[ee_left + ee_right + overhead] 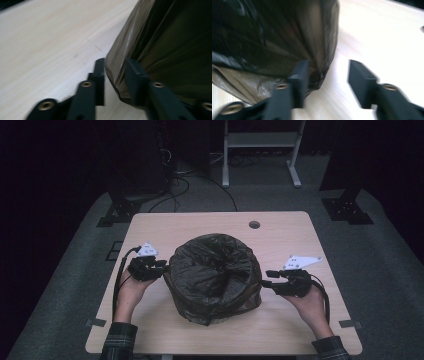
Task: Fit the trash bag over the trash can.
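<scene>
Seemingly both hands are set to work the crumpled black plastic bin bag (214,277), which sits in the middle of the pale wooden counter (295,232), its mouth rolled into a thick ring facing up. From the high view, the left claw (161,267) comes in level at the bag's left flank and the right claw (267,279) at its right flank, one hand on each side, so the ring of film can be handled from two opposite points at once. A small round hole (254,224) lies in the counter at the far side, well apart from the bag.

Next, in the left gripper view, the left claw (115,75) stands parted, with a fold of the bag's thin brownish film (117,62) hanging between its jaws. The film brushes the right-hand jaw, but the pads are not squeezed together on it, so I judge it released.

Lastly, in the right gripper view, the right claw (328,75) is also parted. The bag's edge (324,50) lies against the left-hand jaw, with bare counter showing in the gap before the other jaw; the picture is blurred, so whether any film sits inside the gap is hard to say. Nothing is clamped there.
</scene>
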